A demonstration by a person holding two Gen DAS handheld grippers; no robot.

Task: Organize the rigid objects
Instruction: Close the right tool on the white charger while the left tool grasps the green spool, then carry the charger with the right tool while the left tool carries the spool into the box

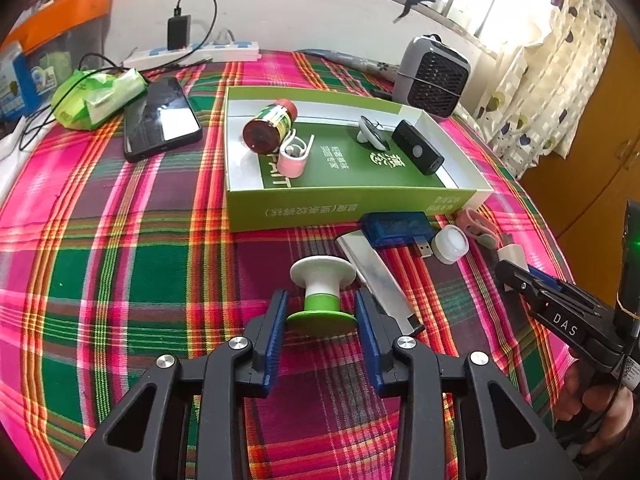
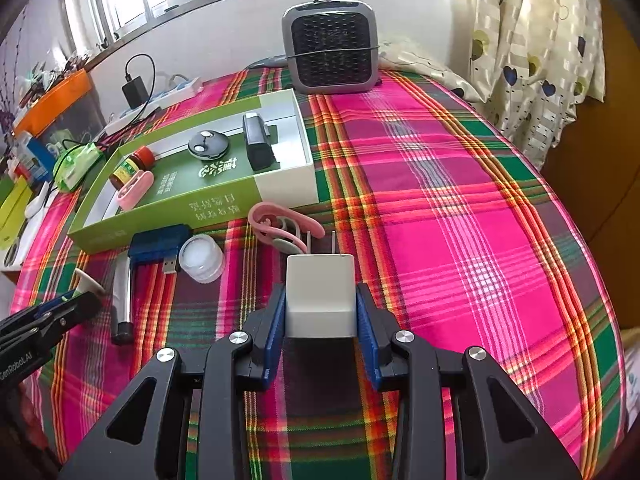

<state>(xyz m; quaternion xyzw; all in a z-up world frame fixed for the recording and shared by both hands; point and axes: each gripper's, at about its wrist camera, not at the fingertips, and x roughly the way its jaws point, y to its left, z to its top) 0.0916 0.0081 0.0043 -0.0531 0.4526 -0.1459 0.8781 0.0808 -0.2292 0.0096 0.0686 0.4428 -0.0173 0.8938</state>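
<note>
In the left wrist view my left gripper (image 1: 322,306) is shut on the green base of a white and green spool-shaped piece (image 1: 322,280), low over the plaid cloth. The right gripper (image 2: 320,294) is shut on a white charger plug (image 2: 320,280), prongs pointing away. A green box (image 1: 340,208) holds a brown bottle (image 1: 268,128), a pink clip (image 1: 292,156), a round grey piece (image 1: 370,132) and a black device (image 1: 418,148). In front of the box lie a blue USB device (image 1: 394,228), a white round cap (image 1: 450,244), a pink ear hook (image 2: 280,224) and a metal utility knife (image 1: 376,276).
A black phone (image 1: 160,120) and a green wipes packet (image 1: 96,98) lie left of the box. A small grey heater (image 2: 332,52) stands behind it, with a power strip (image 1: 192,54) along the wall. A person's hand (image 1: 596,408) holds the right gripper.
</note>
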